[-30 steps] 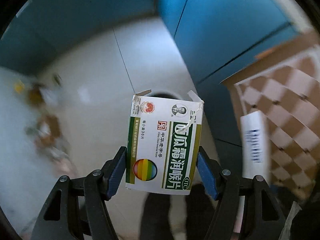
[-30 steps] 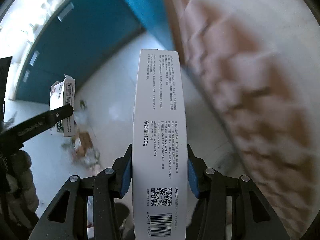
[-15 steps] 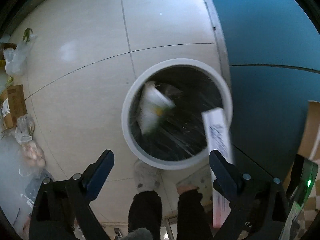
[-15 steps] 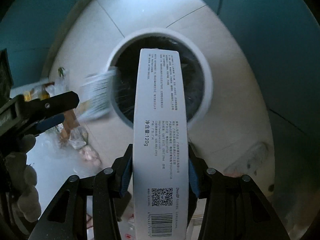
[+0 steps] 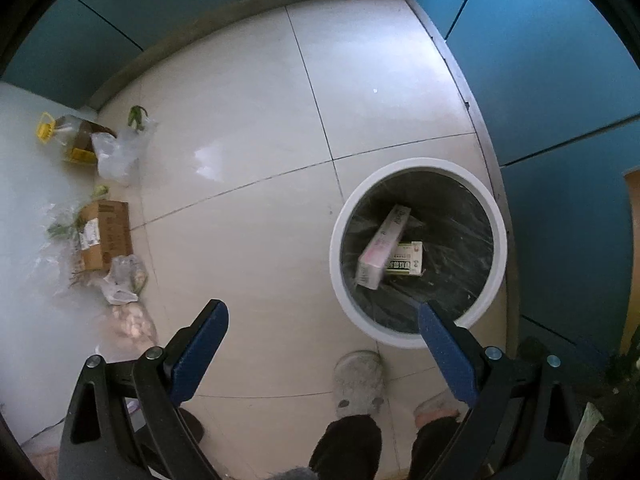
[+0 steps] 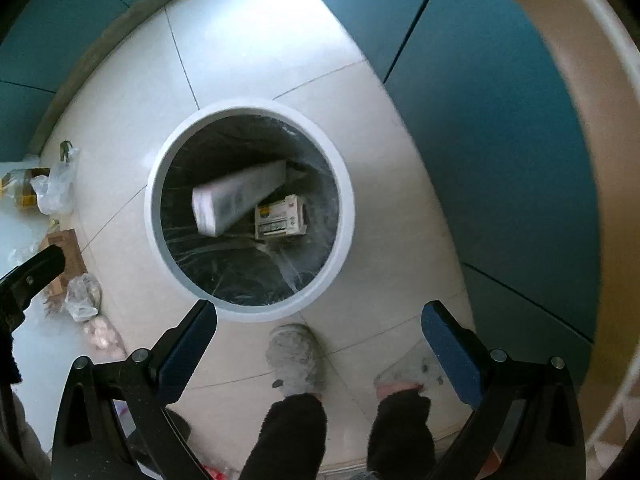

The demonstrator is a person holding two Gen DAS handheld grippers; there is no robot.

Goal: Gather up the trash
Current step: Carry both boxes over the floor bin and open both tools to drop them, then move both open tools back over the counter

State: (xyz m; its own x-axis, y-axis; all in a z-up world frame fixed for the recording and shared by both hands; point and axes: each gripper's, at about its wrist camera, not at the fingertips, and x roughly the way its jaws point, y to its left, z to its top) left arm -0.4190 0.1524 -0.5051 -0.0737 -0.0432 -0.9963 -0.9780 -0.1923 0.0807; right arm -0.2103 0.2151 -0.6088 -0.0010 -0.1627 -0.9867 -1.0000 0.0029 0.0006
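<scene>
A round white bin (image 5: 498, 240) (image 6: 346, 208) with a black liner stands on the tiled floor. Inside it lie a long white box (image 5: 382, 248) (image 6: 236, 200), blurred in the right wrist view, and a small green-and-white medicine box (image 5: 406, 264) (image 6: 280, 218). My left gripper (image 5: 322, 320) points down at the floor just left of the bin, open and holding nothing. Above the bin's near rim my right gripper (image 6: 318, 322) has its jaws opening wide, with nothing between them.
Teal cabinet fronts (image 5: 560, 80) run behind and to the right of the bin. At the left lie a cardboard box (image 5: 106, 236), plastic bags (image 5: 120, 152) and an oil bottle (image 5: 68, 136). The person's slippered feet (image 6: 294, 356) stand below the bin.
Both boxes left the grippers and dropped into the bin: first the medicine box from the left, then the long white box from the right. Both grippers came down and now stand open.
</scene>
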